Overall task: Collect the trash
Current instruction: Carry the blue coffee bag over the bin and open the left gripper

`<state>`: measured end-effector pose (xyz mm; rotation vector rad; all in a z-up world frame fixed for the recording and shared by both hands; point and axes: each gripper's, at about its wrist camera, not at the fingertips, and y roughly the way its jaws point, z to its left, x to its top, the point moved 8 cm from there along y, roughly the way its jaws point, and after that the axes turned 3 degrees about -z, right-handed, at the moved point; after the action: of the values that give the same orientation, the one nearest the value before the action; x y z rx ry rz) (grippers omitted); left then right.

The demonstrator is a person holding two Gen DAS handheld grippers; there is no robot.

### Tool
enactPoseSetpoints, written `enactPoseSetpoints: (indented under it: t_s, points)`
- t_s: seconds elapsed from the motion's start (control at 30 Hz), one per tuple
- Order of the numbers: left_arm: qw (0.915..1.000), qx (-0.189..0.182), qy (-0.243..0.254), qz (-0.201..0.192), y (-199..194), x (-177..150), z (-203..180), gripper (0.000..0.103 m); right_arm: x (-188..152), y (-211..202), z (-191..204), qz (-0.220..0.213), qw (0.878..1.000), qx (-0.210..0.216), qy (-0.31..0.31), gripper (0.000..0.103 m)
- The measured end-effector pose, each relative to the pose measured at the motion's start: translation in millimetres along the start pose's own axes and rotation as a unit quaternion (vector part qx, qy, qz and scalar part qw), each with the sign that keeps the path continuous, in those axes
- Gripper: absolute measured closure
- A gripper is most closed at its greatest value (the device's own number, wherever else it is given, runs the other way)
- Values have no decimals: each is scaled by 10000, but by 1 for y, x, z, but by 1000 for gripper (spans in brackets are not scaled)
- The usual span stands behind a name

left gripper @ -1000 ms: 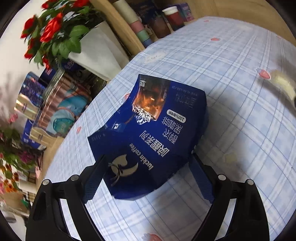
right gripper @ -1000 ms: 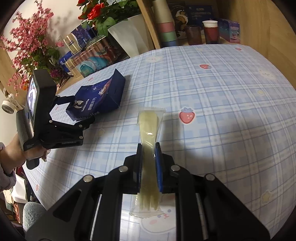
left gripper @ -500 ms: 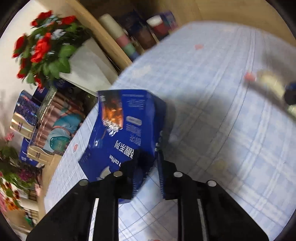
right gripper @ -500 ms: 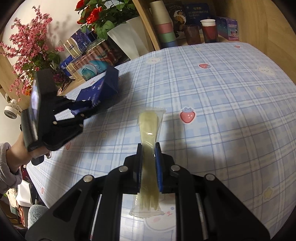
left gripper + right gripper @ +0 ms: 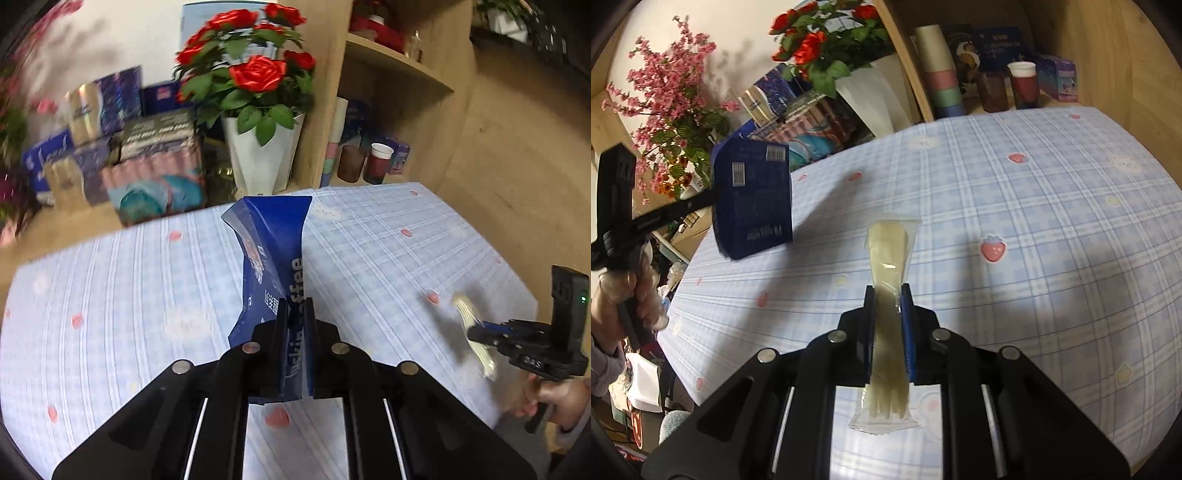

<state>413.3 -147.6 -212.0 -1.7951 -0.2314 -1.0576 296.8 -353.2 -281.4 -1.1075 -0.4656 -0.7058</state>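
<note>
Gripping, left: the left gripper (image 5: 295,317) was clamped on the bottom edge of the crumpled dark-blue foil coffee bag (image 5: 271,266), pinching it flat so it could be carried as trash.
Bag place: clear of the blue checked tablecloth (image 5: 110,295), held in the air above it (its shadow lay on the cloth in the right wrist view).
Bag axis: long axis ran away from the jaws, open flared end pointing up and outward.
Gripping, right: the right gripper (image 5: 888,314) was closed on a clear plastic sleeve of pale cutlery (image 5: 888,266), gripped mid-length so neither end sagged.
Sleeve axis: lengthwise along the fingers, one end forward over the table, the other hanging back between the arms.
</note>
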Motion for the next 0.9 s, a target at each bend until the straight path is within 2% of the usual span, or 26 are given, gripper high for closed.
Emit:
enactPoseSetpoints:
  t_s: [0.13, 0.57, 0.9]
  points:
    - [9996, -120, -243, 59, -27, -20, 0, 95, -2, -12, 16, -30, 9999, 58, -85, 87]
    - [9963, -555, -637, -168, -111, -67, -22, 95, -19, -53, 75, -119, 9987, 235, -435, 87]
    - [9932, -860, -723, -300, -161, -94, -48, 95, -37, -80, 106, -171, 9975, 330, -602, 87]
